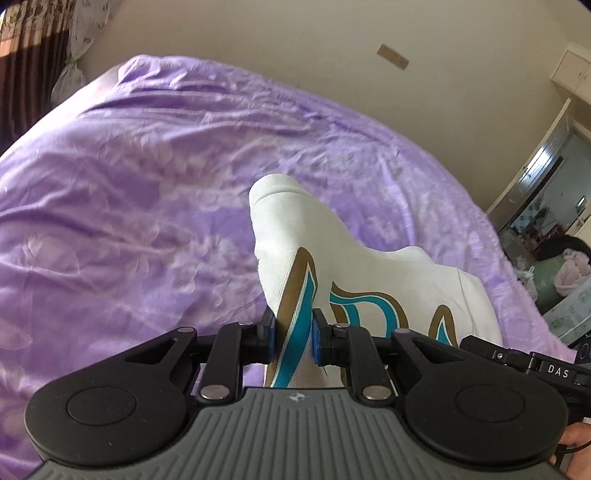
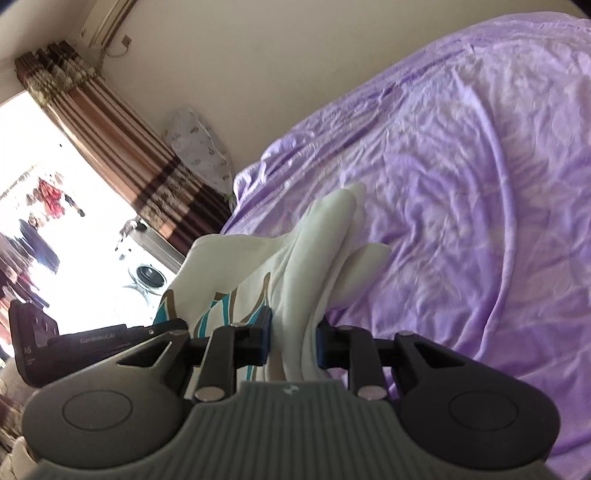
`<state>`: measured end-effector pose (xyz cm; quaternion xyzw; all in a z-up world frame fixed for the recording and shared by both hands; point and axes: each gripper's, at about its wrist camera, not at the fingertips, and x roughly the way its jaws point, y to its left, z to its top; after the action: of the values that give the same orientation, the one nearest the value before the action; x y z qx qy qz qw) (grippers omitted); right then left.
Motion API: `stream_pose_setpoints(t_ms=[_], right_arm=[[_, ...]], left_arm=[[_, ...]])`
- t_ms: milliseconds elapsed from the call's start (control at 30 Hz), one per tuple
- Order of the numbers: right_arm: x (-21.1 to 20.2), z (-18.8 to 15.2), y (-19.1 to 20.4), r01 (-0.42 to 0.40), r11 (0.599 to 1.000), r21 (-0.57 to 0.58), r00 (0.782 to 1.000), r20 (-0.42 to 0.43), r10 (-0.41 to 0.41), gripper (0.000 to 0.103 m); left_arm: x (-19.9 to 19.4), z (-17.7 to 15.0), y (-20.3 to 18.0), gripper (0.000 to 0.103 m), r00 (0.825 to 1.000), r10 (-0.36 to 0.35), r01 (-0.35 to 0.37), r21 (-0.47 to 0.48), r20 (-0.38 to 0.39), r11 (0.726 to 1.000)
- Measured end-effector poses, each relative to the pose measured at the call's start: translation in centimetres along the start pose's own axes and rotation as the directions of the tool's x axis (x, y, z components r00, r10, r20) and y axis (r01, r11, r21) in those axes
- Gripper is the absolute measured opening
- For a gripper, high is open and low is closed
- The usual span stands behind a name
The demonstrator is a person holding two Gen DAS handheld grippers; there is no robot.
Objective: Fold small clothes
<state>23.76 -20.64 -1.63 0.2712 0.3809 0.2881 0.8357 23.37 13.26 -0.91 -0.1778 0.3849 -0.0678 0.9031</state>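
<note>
We saw a bed covered by a wrinkled purple bedspread (image 1: 147, 206) filling most of both views, with a plain cream wall (image 1: 295, 44) behind its far edge. In the right wrist view a bright window (image 2: 44, 184) stood at far left, hung with a striped brown curtain (image 2: 122, 158), and an air conditioner (image 2: 107, 22) sat high on the wall near the ceiling; a white patterned bag (image 2: 201, 147) stood between curtain and bed. In the left wrist view white cabinets (image 1: 572, 70) and a doorway lay at far right. Above the bedspread we held a white garment (image 1: 354, 273) with teal and gold lettering, lifted and drooping in folds. Our left gripper (image 1: 293, 338) pinched its printed edge between blue pads, and our right gripper (image 2: 294, 341) was clamped on a bunched white fold (image 2: 317, 280).
</note>
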Motion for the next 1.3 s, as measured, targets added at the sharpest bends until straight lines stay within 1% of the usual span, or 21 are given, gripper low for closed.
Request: stream_pose_setpoints(t_ms=[200,333,467,500,567,600,633,667,700,733,800,900,967,1000,1033,1100,1133,1167,1200,1233,1300], right_arm=[[3.9,-0.2,-2.7,0.034,0.999,-0.002,0.999,-0.017,-0.034,0.019],[6.3,0.1,-3.9,0.076,0.995,-0.07,0.997,-0.014,-0.078,0.019],[9.7,-0.5,-7.0,0.108,0.993,-0.037,0.991,-0.072,-0.11,0.019],[10.3,-0.7,-7.7,0.115,0.993,-0.03,0.989,-0.087,-0.117,0.019],[11.1,-0.7,-8.5,0.125,0.992,-0.02,0.985,-0.117,-0.126,0.021],[11.3,-0.6,-8.9,0.126,0.992,-0.007,0.983,-0.135,-0.126,0.025],[11.5,-0.5,-9.2,0.124,0.992,0.004,0.982,-0.147,-0.123,0.03],[11.5,-0.2,-9.5,0.126,0.992,0.018,0.981,-0.154,-0.121,0.039],[11.5,0.0,-9.7,0.128,0.991,0.03,0.98,-0.16,-0.122,0.046],[11.7,0.5,-10.0,0.126,0.991,0.044,0.979,-0.168,-0.117,0.048],[12.2,1.7,-11.2,0.119,0.988,0.101,0.979,-0.179,-0.099,0.064],[13.4,3.6,-13.7,0.087,0.967,0.239,0.981,-0.192,-0.04,0.068],[14.6,4.4,-15.5,0.077,0.937,0.341,0.98,-0.2,-0.007,0.068],[15.2,4.6,-16.5,0.06,0.916,0.398,0.98,-0.2,0.022,0.067],[15.5,4.7,-17.0,0.05,0.9,0.433,0.979,-0.198,0.041,0.063],[15.9,5.0,-17.3,0.033,0.894,0.447,0.98,-0.191,0.06,0.042],[15.9,5.2,-17.1,0.032,0.899,0.436,0.98,-0.188,0.056,0.037],[15.9,5.5,-16.7,0.028,0.909,0.415,0.982,-0.182,0.053,0.028],[15.8,5.9,-16.2,0.018,0.923,0.383,0.982,-0.179,0.055,0.023],[15.7,6.3,-15.3,0.01,0.943,0.333,0.984,-0.172,0.05,0.02],[15.1,7.2,-13.3,-0.008,0.977,0.214,0.987,-0.156,0.043,0.014]], left_arm=[[4.3,0.2,2.4,0.019,0.999,-0.03,0.03,-0.003,-0.026,1.0],[8.1,-0.5,3.8,0.02,0.998,-0.026,0.025,-0.011,-0.06,1.0],[11.3,-1.3,5.9,0.021,0.993,-0.028,0.021,-0.061,-0.119,0.998],[11.8,-1.4,6.5,0.024,0.99,-0.042,0.032,-0.079,-0.132,0.996],[12.0,-1.4,7.4,0.035,0.987,-0.061,0.046,-0.101,-0.15,0.994],[12.0,-1.3,7.7,0.044,0.986,-0.061,0.044,-0.108,-0.156,0.993],[12.1,-1.1,8.0,0.049,0.984,-0.064,0.046,-0.112,-0.164,0.993],[12.2,-0.8,8.2,0.049,0.983,-0.076,0.056,-0.122,-0.168,0.991],[12.3,-0.4,8.6,0.052,0.982,-0.09,0.066,-0.141,-0.169,0.988],[12.6,-0.1,9.0,0.053,0.98,-0.1,0.072,-0.16,-0.171,0.984],[13.4,0.8,9.7,0.056,0.977,-0.114,0.079,-0.197,-0.178,0.977],[14.9,1.6,10.3,0.056,0.975,-0.136,0.089,-0.254,-0.174,0.963],[15.7,1.9,10.5,0.056,0.973,-0.156,0.102,-0.29,-0.169,0.952],[16.0,2.1,10.5,0.056,0.973,-0.161,0.107,-0.294,-0.166,0.95],[16.3,2.3,10.4,0.05,0.973,-0.162,0.107,-0.297,-0.165,0.949],[16.6,2.6,10.3,0.039,0.973,-0.171,0.117,-0.305,-0.157,0.945],[16.5,2.8,10.1,0.035,0.975,-0.162,0.111,-0.302,-0.152,0.947],[16.4,2.9,10.0,0.032,0.977,-0.157,0.109,-0.288,-0.147,0.951],[16.0,3.0,9.6,0.024,0.979,-0.149,0.111,-0.256,-0.136,0.96],[15.5,3.0,9.2,0.02,0.981,-0.148,0.117,-0.226,-0.125,0.967],[14.0,3.1,8.1,0.017,0.983,-0.169,0.158,-0.137,-0.071,0.978]])
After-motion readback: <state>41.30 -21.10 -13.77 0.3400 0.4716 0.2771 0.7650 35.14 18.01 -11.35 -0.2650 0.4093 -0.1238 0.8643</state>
